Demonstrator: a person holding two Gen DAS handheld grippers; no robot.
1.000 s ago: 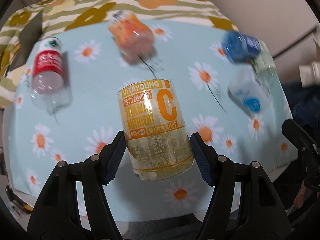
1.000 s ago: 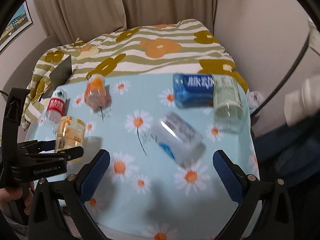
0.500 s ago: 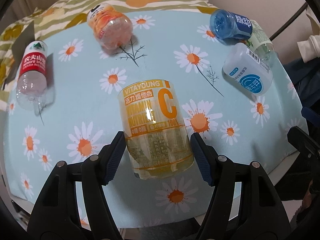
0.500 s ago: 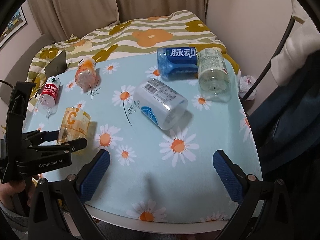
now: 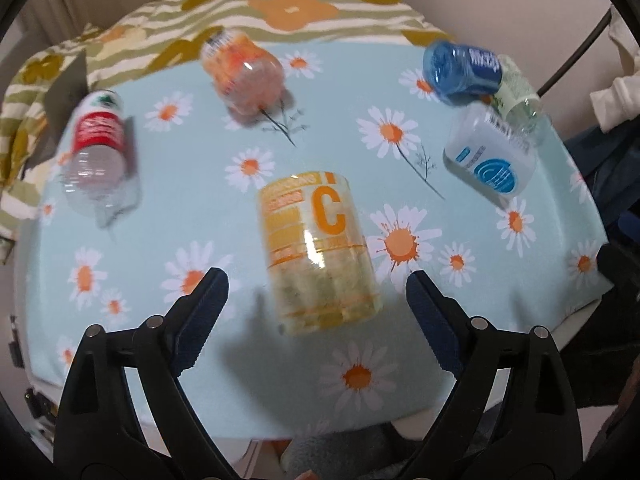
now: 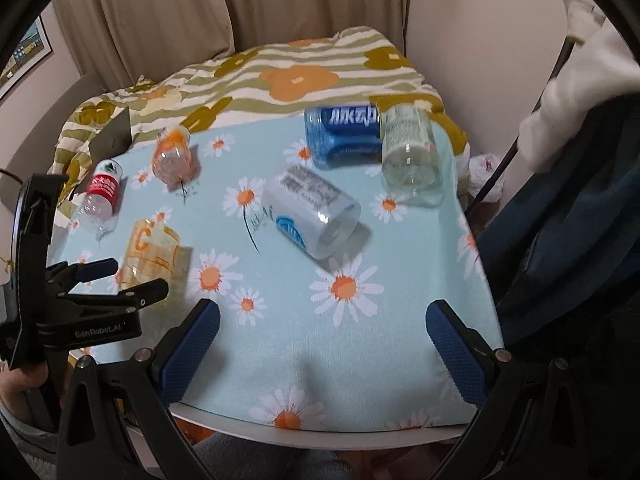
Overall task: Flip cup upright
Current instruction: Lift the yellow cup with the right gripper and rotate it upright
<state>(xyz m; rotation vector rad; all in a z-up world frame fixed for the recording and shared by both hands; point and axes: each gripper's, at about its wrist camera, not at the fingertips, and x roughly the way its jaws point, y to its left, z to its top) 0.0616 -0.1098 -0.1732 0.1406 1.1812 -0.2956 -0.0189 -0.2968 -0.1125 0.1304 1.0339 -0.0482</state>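
A yellow cup with a big orange C (image 5: 318,252) stands on the daisy tablecloth (image 5: 192,208), just beyond my left gripper (image 5: 316,300). The left gripper is open, its blue pads (image 5: 202,304) apart from the cup on both sides. The same cup shows at the left of the right wrist view (image 6: 150,254), with the left gripper (image 6: 120,280) beside it. My right gripper (image 6: 322,344) is open and empty above the table's near edge.
Other cups lie on their sides: red-labelled (image 5: 98,152), orange (image 5: 244,76), blue (image 6: 344,134), clear green-labelled (image 6: 410,160), and white with a blue logo (image 6: 310,212). A striped flowered blanket (image 6: 288,76) lies behind the table. Dark clothing (image 6: 568,216) hangs at right.
My left gripper has opened and let go of the yellow cup, then drawn back a little. The cup now stands free on the cloth. The right gripper stays open.
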